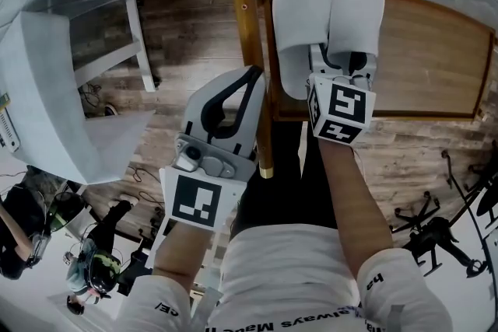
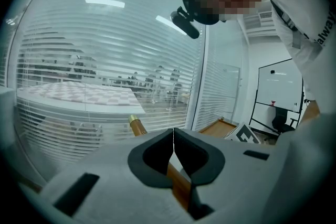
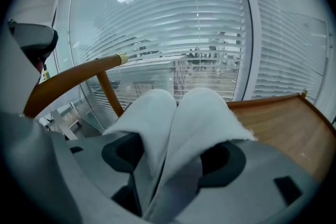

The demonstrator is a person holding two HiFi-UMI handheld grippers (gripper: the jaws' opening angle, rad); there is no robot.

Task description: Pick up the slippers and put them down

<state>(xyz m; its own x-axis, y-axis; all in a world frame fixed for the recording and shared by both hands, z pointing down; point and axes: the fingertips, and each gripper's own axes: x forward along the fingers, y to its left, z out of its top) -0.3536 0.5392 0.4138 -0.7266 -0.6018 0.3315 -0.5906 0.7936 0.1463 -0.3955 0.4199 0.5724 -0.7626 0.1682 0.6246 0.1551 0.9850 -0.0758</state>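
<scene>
- Parked at the near edge of the wooden table (image 1: 428,50): right gripper (image 1: 341,70), jaws spread wide, not clamped.
- Lying side by side over the table's left part: 2 white slippers (image 1: 303,12), heels between those jaws.
- Left of the table: left gripper (image 1: 250,82), jaws pressed together on nothing.
- Between it and the table: brass-tipped wooden rail (image 1: 250,19).

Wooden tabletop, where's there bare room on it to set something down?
The wooden tabletop is bare right of the two slippers, out to its right edge. Its left end is crowded: slippers, the right hand-held gripper, and the wooden pole just beside the edge.
</scene>
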